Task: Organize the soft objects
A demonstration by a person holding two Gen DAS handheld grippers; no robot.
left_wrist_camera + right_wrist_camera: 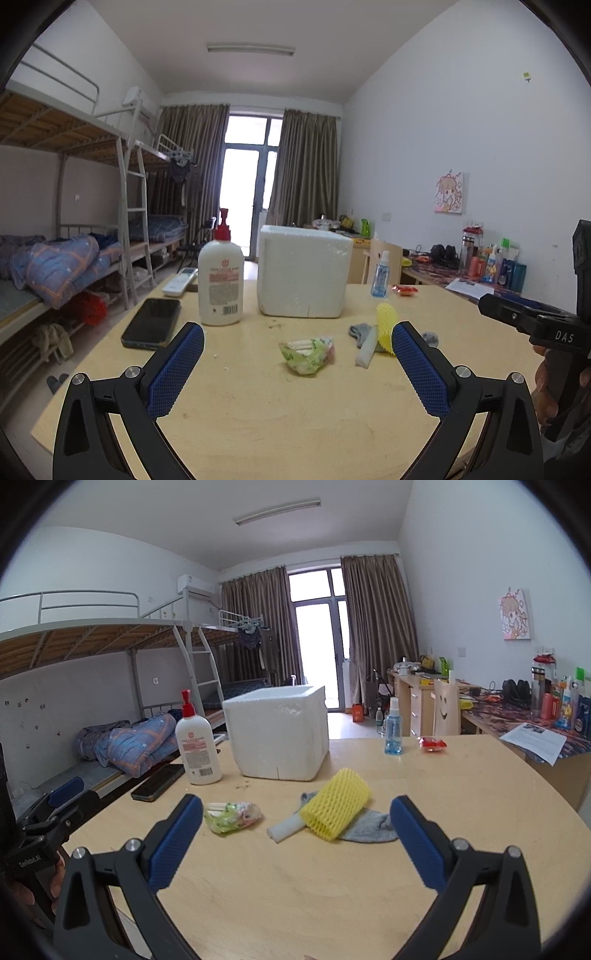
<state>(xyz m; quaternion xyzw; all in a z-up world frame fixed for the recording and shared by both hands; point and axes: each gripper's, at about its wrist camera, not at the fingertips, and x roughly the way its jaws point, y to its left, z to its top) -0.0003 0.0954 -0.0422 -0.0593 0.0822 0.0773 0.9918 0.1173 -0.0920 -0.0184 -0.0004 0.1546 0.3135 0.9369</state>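
A crumpled green-and-white plastic packet [307, 353] [232, 815] lies on the wooden table. To its right are a yellow foam net sleeve [386, 328] [336, 809], a white foam strip [365, 349] [286, 828] and a grey sock [369, 826] [359, 331], bunched together. A white styrofoam box [303, 271] [279, 733] stands open-topped behind them. My left gripper [297, 339] is open and empty, just in front of the packet. My right gripper [295, 812] is open and empty, in front of the sleeve and sock.
A lotion pump bottle [220, 278] [197, 744], a black phone [152, 328] [159, 777] and a white remote [180, 281] lie at the left. A blue spray bottle [380, 275] [393, 733] and a red packet [405, 290] [432, 743] sit at the back right. Bunk beds stand left, a cluttered desk right.
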